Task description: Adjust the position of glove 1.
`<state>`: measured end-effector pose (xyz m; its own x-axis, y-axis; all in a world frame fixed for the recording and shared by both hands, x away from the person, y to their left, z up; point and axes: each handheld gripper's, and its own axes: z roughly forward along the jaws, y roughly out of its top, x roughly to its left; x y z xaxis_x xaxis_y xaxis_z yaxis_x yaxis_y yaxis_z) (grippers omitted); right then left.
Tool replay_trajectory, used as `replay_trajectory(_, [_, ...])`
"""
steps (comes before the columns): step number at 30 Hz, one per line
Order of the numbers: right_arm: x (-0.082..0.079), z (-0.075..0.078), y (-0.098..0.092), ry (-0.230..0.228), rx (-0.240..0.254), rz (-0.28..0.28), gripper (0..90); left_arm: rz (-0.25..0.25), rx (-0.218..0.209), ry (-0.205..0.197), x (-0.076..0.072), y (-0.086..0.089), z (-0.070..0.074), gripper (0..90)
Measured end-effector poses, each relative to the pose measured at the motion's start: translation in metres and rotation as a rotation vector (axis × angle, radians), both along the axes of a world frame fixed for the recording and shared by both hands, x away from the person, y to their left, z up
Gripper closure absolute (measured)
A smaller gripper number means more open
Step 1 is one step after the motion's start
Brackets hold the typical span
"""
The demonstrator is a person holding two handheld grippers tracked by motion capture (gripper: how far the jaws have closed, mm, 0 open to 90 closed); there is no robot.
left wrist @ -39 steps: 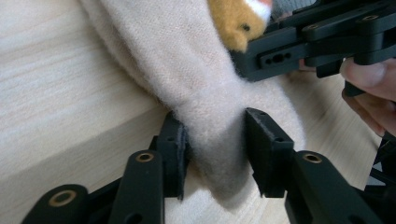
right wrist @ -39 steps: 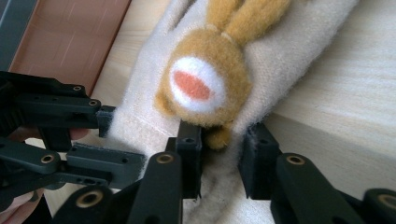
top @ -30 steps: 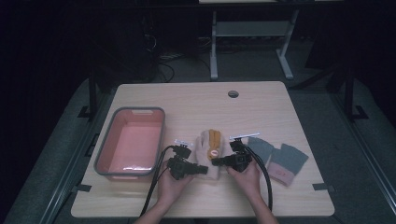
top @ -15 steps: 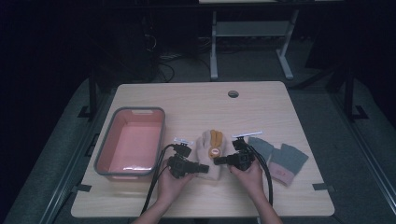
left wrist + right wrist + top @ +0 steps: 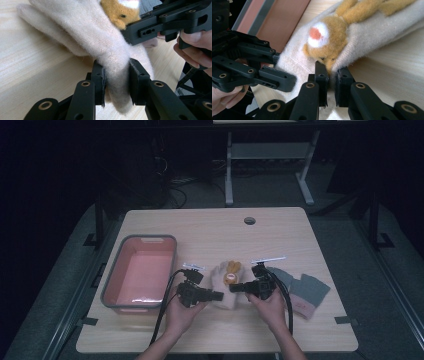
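Both hand-held grippers, left (image 5: 220, 295) and right (image 5: 234, 287), pinch the cream glove (image 5: 223, 281); pink tub (image 5: 111, 290) left, probably grey gloves (image 5: 305, 290) right.

The cream glove's (image 5: 105, 42) cuff end is hidden between the left claw's (image 5: 116, 83) pads.

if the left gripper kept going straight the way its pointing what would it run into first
Past the cream mitten already clamped in its jaws, the left gripper points across the table at the right gripper, which pinches the mitten's other edge. That would likely be met first, though the depth between them is hard to judge.
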<state>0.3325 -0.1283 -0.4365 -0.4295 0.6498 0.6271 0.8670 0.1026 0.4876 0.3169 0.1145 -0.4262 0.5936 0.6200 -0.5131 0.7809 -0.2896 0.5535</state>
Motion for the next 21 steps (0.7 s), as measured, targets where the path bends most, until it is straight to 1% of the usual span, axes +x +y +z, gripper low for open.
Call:
replay_trajectory(2, [0.000, 0.004, 0.000, -0.008, 0.000, 0.004, 82.6, -0.004, -0.005, -0.010, 0.000, 0.002, 0.003, 69.5])
replay_trajectory(5, [-0.001, 0.011, 0.001, -0.016, 0.003, 0.008, 82.6, -0.003, -0.023, -0.014, 0.000, 0.005, 0.009, 69.5])
replay_trajectory(7, [-0.001, 0.016, 0.002, -0.025, 0.013, 0.010, 82.6, -0.004, -0.023, -0.021, -0.001, 0.007, 0.013, 69.5])
replay_trajectory(10, [0.000, 0.023, 0.004, -0.033, 0.013, 0.015, 82.6, -0.004, -0.031, -0.030, 0.000, 0.009, 0.017, 69.5])
replay_trajectory(13, [0.000, 0.029, 0.006, -0.046, 0.017, 0.021, 82.6, -0.006, -0.038, -0.042, 0.000, 0.013, 0.025, 69.5])
replay_trajectory(14, [0.001, 0.031, 0.007, -0.049, 0.023, 0.020, 82.7, -0.006, -0.038, -0.042, 0.000, 0.013, 0.025, 69.5])
replay_trajectory(17, [0.002, 0.037, 0.009, -0.052, 0.021, 0.026, 82.6, -0.007, -0.043, -0.057, 0.001, 0.017, 0.031, 69.4])
replay_trajectory(19, [0.003, 0.041, 0.010, -0.057, 0.018, 0.029, 82.6, -0.005, -0.049, -0.061, 0.001, 0.019, 0.034, 69.5])
replay_trajectory(21, [0.004, 0.045, 0.012, -0.063, 0.026, 0.034, 82.6, -0.002, -0.054, -0.063, 0.002, 0.020, 0.036, 69.5])
